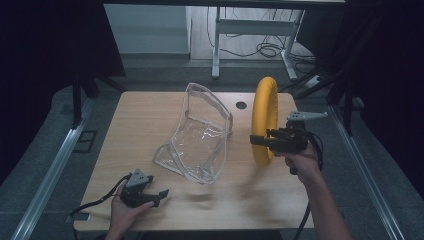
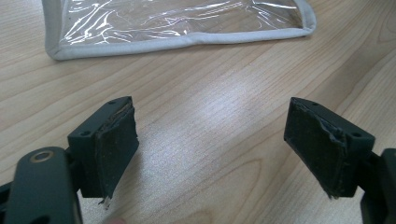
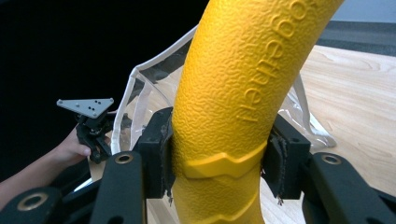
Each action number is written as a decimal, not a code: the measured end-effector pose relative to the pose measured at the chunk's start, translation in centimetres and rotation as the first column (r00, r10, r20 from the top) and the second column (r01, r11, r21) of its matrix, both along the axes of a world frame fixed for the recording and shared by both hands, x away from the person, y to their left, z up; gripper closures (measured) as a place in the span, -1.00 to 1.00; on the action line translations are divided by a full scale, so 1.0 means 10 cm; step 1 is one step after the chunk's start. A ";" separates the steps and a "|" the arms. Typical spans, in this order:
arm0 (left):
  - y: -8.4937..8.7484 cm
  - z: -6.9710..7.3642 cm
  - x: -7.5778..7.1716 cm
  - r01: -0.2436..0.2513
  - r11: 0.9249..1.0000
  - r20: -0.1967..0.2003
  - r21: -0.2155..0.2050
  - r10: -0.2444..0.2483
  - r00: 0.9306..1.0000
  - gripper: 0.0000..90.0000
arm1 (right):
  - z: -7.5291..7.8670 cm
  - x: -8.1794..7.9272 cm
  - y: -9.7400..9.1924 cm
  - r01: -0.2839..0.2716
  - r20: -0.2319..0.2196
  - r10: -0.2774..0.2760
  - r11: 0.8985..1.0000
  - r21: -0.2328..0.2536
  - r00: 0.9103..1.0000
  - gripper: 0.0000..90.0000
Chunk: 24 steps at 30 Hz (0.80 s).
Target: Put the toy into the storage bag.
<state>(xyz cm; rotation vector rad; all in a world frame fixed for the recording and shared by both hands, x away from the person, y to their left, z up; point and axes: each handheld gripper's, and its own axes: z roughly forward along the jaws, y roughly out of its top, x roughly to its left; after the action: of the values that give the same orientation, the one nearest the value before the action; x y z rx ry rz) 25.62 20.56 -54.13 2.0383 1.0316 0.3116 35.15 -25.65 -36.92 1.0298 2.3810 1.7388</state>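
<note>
High view: clear bag (image 1: 200,137) holds nothing.

A wooden worktop (image 1: 150,115) carried the things; behind it stood a white desk frame (image 1: 250,30) and loose cables (image 1: 267,50) on the floor.

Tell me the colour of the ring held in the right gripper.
Yellow: the ring has a pebbled surface with raised lettering, clearest in the right gripper view.

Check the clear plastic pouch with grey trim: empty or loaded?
Empty. The clear plastic pouch with grey trim shows only wood table through its walls; the yellow foam ring stands outside, clamped by the right gripper.
</note>
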 end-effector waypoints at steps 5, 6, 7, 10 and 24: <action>0.00 0.00 0.00 0.000 1.000 -0.001 -0.001 0.000 1.000 -0.62 | 0.04 -0.01 0.04 0.008 0.017 -0.008 1.000 0.014 1.000 0.11; 0.00 0.00 0.00 0.000 1.000 0.000 -0.001 0.000 1.000 -0.62 | 0.04 -0.01 0.04 0.008 0.017 -0.008 1.000 0.014 1.000 0.11; 0.00 0.00 0.00 0.000 1.000 -0.001 -0.002 0.000 1.000 -0.62 | 0.05 -0.01 0.04 0.009 0.021 -0.009 1.000 0.015 1.000 0.11; 0.00 0.00 0.00 -0.002 1.000 0.000 -0.004 0.002 1.000 -0.62 | 0.08 -0.02 0.05 0.013 0.028 -0.013 1.000 0.026 1.000 0.11; 0.00 0.00 0.00 -0.003 1.000 0.001 -0.002 0.003 1.000 -0.62 | 0.27 -0.08 0.07 0.012 0.076 -0.017 0.998 0.068 0.997 0.11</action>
<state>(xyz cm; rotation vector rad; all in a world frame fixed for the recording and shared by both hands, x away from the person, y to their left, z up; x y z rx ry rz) 25.63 20.55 -54.14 2.0347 1.0338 0.3129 34.36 -24.93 -34.17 0.9661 2.2786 1.8310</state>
